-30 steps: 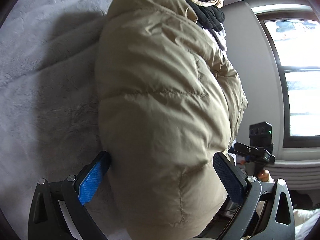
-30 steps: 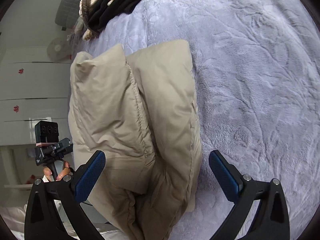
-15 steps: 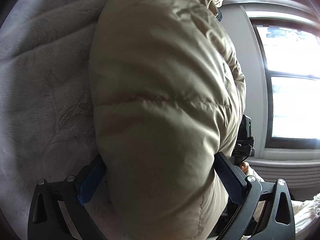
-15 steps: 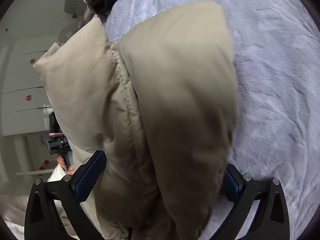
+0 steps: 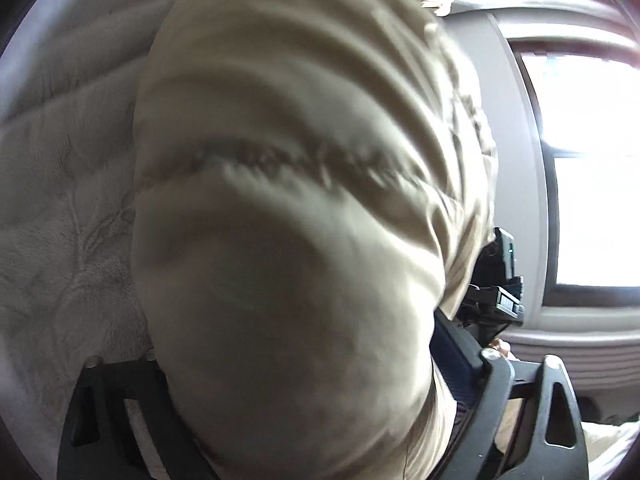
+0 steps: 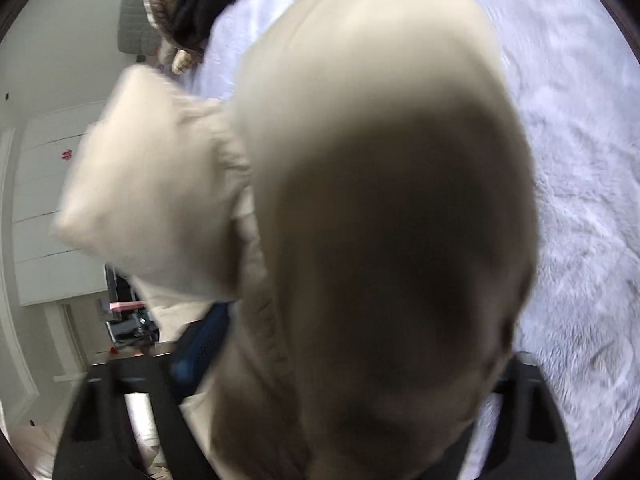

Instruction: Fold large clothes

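Between both tongs, left [image 5: 296,392] and right [image 6: 356,364], bulges the puffy jacket [image 5: 304,208]: light, soft, slippery, springy; grip seams. Tongs spread wide around it.

Beige quilted jacket [image 5: 300,220]; lavender-white textured blanket [image 6: 572,140]; black/tan clothes pile [image 6: 192,4].

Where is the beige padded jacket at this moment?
The beige padded jacket fills the centre of both wrist views, bulging between the fingers of each tongs, with the pale plush blanket beside it and a dark clothes pile beyond it.
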Motion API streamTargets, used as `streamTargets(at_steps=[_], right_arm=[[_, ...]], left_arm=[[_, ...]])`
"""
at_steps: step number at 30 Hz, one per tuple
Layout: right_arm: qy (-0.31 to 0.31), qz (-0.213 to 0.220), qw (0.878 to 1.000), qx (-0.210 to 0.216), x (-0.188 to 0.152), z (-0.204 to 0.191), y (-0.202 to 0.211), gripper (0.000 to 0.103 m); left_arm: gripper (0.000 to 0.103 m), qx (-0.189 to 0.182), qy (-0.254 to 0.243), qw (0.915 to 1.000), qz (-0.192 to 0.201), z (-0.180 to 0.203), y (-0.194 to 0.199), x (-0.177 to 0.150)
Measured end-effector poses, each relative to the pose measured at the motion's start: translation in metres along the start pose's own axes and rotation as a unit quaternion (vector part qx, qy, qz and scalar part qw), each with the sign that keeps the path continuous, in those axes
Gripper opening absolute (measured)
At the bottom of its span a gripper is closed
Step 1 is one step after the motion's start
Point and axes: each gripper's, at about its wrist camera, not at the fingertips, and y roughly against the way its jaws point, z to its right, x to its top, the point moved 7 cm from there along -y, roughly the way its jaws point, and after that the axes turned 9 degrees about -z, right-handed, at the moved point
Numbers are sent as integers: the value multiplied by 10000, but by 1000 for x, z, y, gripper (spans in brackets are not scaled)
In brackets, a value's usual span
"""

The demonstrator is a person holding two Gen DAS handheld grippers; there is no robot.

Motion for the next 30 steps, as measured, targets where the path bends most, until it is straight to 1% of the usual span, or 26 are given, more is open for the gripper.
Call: streamTargets(at_steps=[1,2,4,6,9,14,17,19,22,24,26,28,30], right_arm=[[57,48,10000,-16,-1,-5,2,63],[95,95,9999,-14,-4,-10,6,59],[185,192,9996,-17,-9,-22,9,56],[283,286,9992,-23,-12,-34,9,55],[405,421,9983,26,-14,-60,6,55],[555,524,9970,82,-9,-105,-21,55],[623,571,9964,100,-5,-132,-48,55],[645,592,9961,104,-3,-146,-63,55],[644,590,9960,159,5,-170,-106,55],[623,557,9963,202,13,-179,-123,55],[602,505,9967,199,21,-186,-150,55],[551,456,9973,181,29,-187,-171,55],[472,435,9979,129,34,-190,-190,55]], left_arm=[[90,31,-88,9999,64,7,5,-1],[90,47,-178,9998,101,13,8,-2],[90,101,-374,9991,177,25,15,-4],[90,123,-515,9983,248,33,23,-6],[90,67,-651,9972,374,39,48,-9],[90,18,-725,9960,524,25,94,-8],[90,26,-750,9955,577,3,128,-4],[90,66,-736,9956,576,-21,158,-6],[90,157,-706,9958,570,-45,187,-3],[90,232,-648,9960,567,-62,203,4],[90,285,-566,9965,547,-82,214,9],[90,335,-432,9971,522,-104,223,20],[90,352,-316,9976,505,-124,220,24]])
